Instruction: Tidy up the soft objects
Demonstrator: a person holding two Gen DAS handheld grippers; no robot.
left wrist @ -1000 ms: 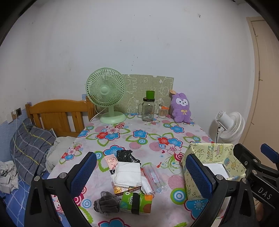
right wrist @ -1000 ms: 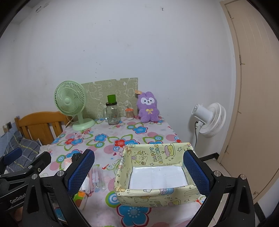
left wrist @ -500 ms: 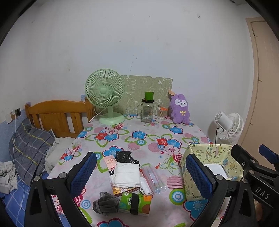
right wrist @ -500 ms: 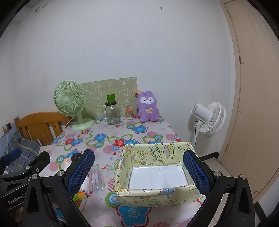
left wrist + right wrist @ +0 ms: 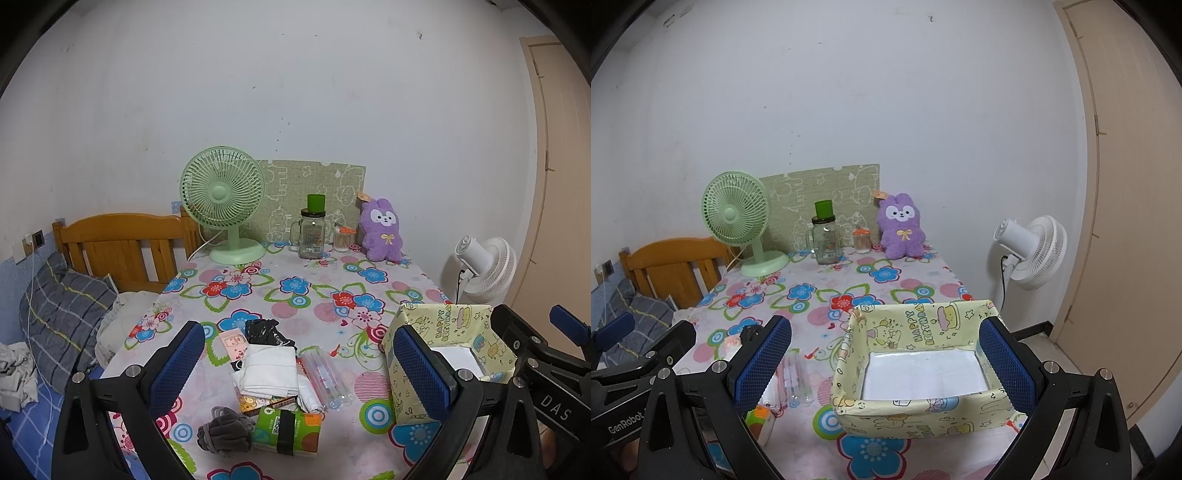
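A pile of small items lies on the flowered table near its front edge: folded white cloth, a grey balled sock, a crumpled black piece, a green tissue pack and clear tubes. A yellow cartoon-print box with a white floor stands at the front right. A purple plush rabbit sits at the back. My left gripper hovers open above the pile. My right gripper is open, with the box between its fingers in view.
At the back stand a green desk fan, a glass jar with a green lid, a small toothpick jar and a green board. A wooden headboard and bedding are left; a white floor fan and a door are right.
Both views have shifted slightly, the table objects sliding a little lower and left in the left wrist view. Nothing on the table has moved, and both grippers stay open.
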